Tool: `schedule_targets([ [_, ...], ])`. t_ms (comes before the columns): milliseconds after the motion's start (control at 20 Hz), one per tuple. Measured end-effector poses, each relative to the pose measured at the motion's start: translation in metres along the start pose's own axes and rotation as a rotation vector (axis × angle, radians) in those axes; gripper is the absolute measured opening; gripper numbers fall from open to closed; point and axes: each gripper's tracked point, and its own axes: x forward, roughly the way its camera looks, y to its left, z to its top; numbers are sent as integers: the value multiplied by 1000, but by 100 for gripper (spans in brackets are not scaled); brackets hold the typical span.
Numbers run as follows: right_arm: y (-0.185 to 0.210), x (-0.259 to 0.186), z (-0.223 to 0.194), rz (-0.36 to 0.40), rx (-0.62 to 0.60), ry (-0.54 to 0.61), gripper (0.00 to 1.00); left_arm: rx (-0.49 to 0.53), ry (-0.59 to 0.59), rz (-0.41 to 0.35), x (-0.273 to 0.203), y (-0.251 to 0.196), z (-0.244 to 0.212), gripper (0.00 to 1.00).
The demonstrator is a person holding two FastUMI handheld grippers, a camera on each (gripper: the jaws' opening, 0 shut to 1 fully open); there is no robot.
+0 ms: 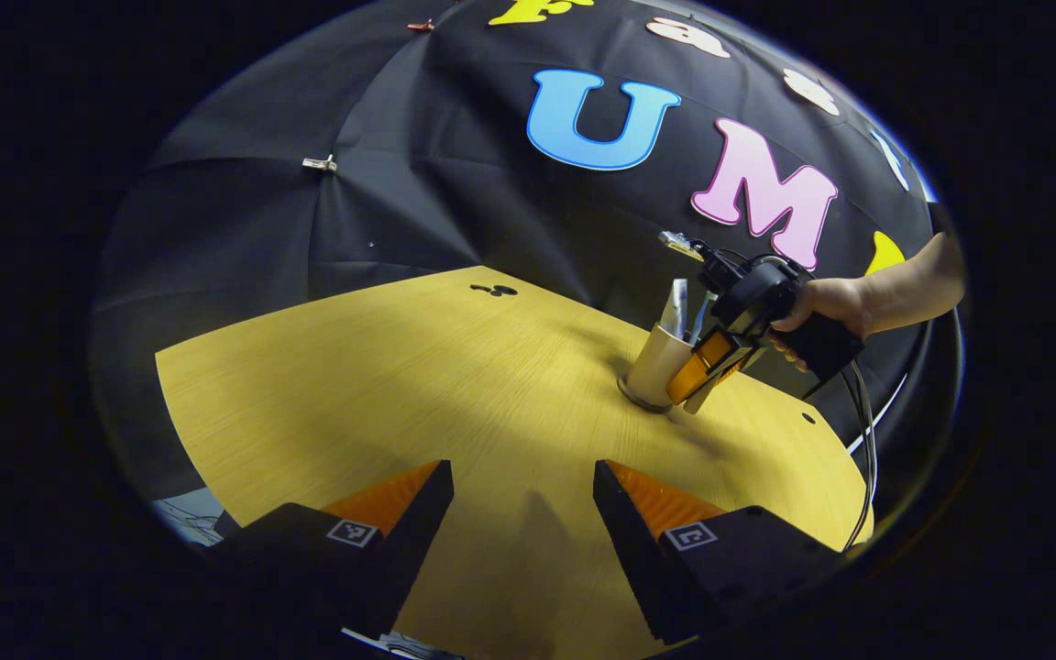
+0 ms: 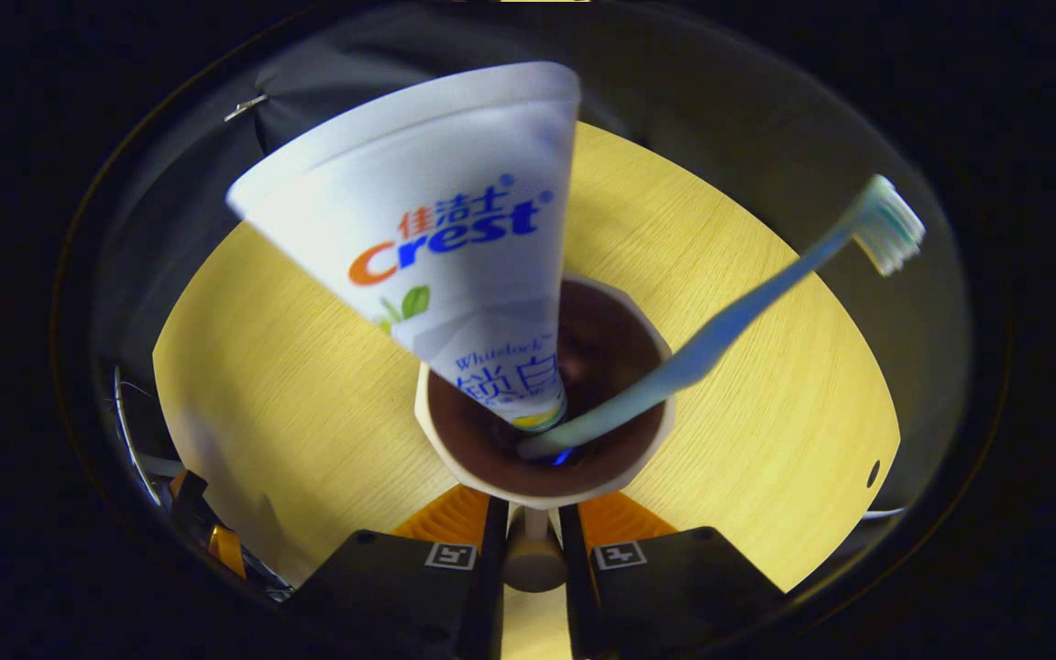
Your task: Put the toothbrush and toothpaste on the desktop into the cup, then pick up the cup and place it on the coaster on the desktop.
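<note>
the cup sits on its coaster with the toothpaste and toothbrush inside.

in the left gripper view, the left gripper point(image 1: 523, 500) at the bottom is released, with its jaws wide apart over the yellow desktop point(image 1: 418, 367). at the middle right, a hand point(image 1: 826, 307) holds the right gripper point(image 1: 707, 376) against the cup point(image 1: 656, 365), which stands on the dark coaster point(image 1: 640, 401). in the right gripper view, the right gripper point(image 2: 534, 541) is clenched on the cup's handle point(image 2: 534, 550) at the bottom middle. the toothpaste point(image 2: 441, 229) leans to the upper left and the toothbrush point(image 2: 720, 330) leans to the upper right.
</note>
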Motion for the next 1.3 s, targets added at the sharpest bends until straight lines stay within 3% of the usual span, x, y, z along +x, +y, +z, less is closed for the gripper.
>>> schedule_targets([
  [50,2,0,2,6,-5,-5,35,8,1,1,-1,0,1,98],
  [100,4,-2,3,11,-11,-12,37,16,3,1,-2,-1,4,97],
  [350,-2,-37,-4,18,50,-87,100,51,-10,-8,-20,-18,34,97],
  [750,-38,-160,-19,-12,215,-364,98,122,-91,-58,-61,-82,106,97],
  [1050,-61,-248,-54,-74,305,-534,98,171,-125,-94,-91,-135,141,97],
  [1300,-58,-322,-92,-135,450,-695,98,249,-193,-182,-127,-167,173,98],
])
